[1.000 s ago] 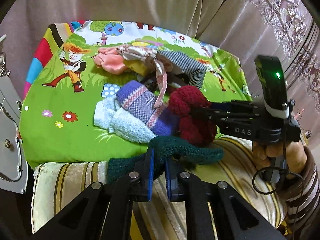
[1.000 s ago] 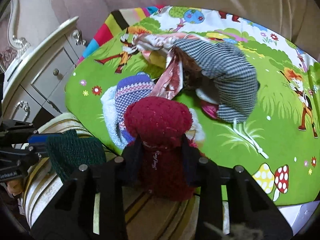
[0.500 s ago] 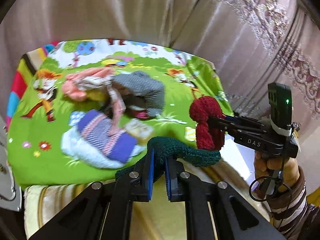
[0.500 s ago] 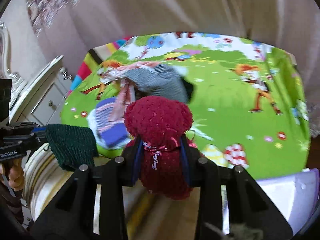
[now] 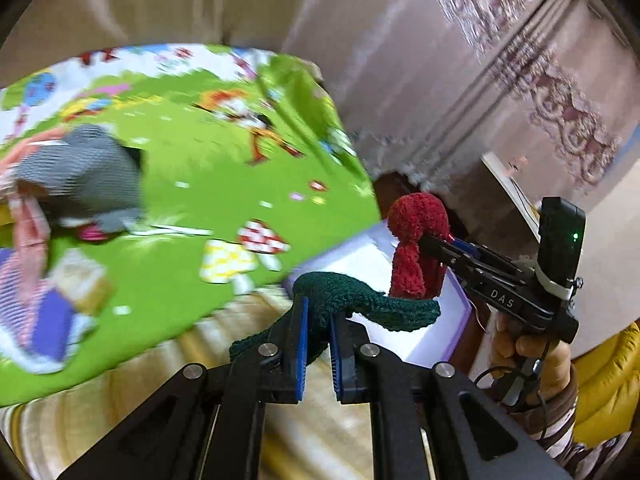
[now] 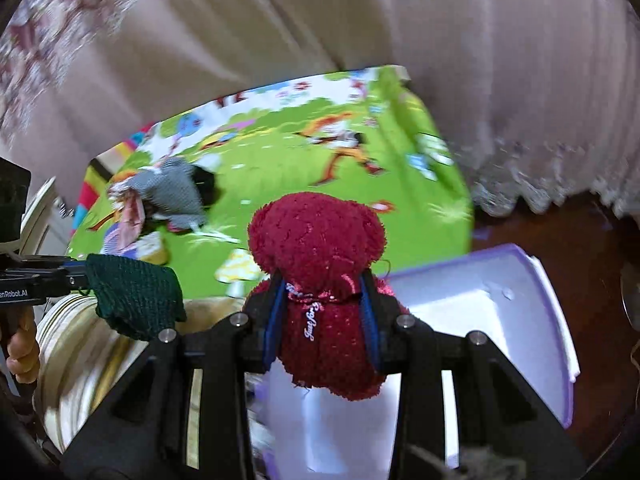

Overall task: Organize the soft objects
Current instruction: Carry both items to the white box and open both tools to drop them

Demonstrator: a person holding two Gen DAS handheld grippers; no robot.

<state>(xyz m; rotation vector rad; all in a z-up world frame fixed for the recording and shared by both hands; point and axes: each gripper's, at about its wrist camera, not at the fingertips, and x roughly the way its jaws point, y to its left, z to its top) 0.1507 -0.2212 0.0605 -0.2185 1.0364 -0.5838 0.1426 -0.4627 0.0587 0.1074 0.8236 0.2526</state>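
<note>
My left gripper (image 5: 318, 316) is shut on a dark green knitted piece (image 5: 372, 300) that droops to the right of the blue pads. My right gripper (image 6: 324, 288) is shut on a dark red fluffy bear (image 6: 320, 280), squeezed at its neck where a ribbon is tied. Seen from the left wrist, the right gripper (image 5: 426, 244) holds the red bear (image 5: 418, 248) over a white box with a purple rim (image 5: 460, 300). The same box (image 6: 540, 320) lies under and right of the bear in the right wrist view. The green piece (image 6: 136, 296) hangs at the left there.
A bright green cartoon-print cover (image 5: 180, 208) carries a heap of soft things: a grey checked cloth (image 5: 80, 172), a purple striped knit (image 5: 36, 304), a pink strip (image 5: 28, 236). A striped cushion (image 5: 240, 360) sits in front. Curtains (image 5: 440, 60) hang behind; dark wooden floor (image 6: 580, 248) at right.
Both grippers have swung to the right, away from the heap, each still holding its item. The white box has come into view beneath the red bear.
</note>
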